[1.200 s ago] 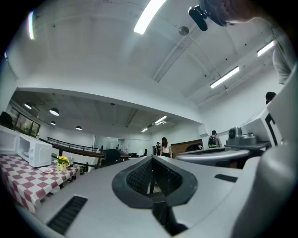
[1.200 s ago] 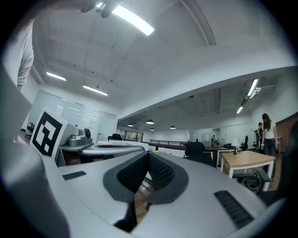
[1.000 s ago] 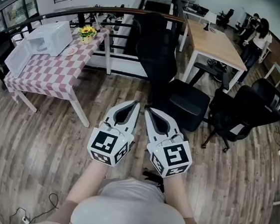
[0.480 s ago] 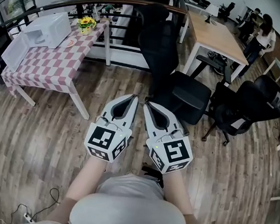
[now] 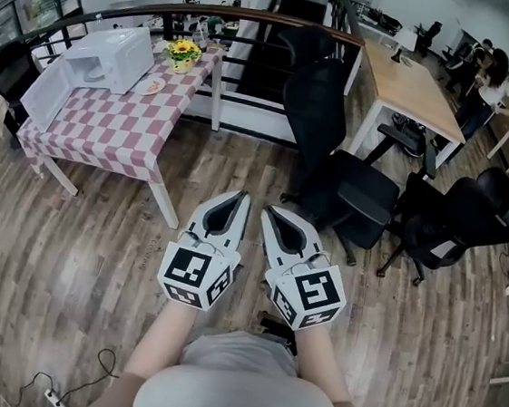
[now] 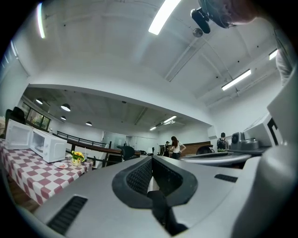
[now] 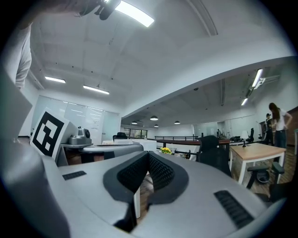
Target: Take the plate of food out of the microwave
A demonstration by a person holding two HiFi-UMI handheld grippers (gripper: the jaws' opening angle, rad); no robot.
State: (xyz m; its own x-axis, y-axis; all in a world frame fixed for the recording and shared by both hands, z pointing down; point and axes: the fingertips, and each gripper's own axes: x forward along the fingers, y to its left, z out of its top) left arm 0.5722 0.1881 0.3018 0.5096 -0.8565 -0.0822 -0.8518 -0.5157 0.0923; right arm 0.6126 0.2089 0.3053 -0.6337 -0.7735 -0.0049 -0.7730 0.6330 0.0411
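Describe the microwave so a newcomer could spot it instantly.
Find the table with the pink-and-white checked cloth, upper left in the head view. The microwave sits along its far edge, the only big white box there, door swung open, beside a small plate and yellow flowers.

The room is bright and evenly lit. Long strip lights [image 6: 164, 16] on the ceiling burn out to plain white in both gripper views, and round downlights [image 6: 65, 108] glow under the lower ceiling farther back. In the head view the wooden floor [image 5: 56, 258] has a soft sheen, and only a faint shadow lies under the checked desk [image 5: 107, 131]. All three pictures bulge like a fisheye: straight lines bend toward the edges, and the gripper views have black corners. Close to the lens, the left tool [image 6: 151, 159] and right tool [image 7: 148, 154] look soft.
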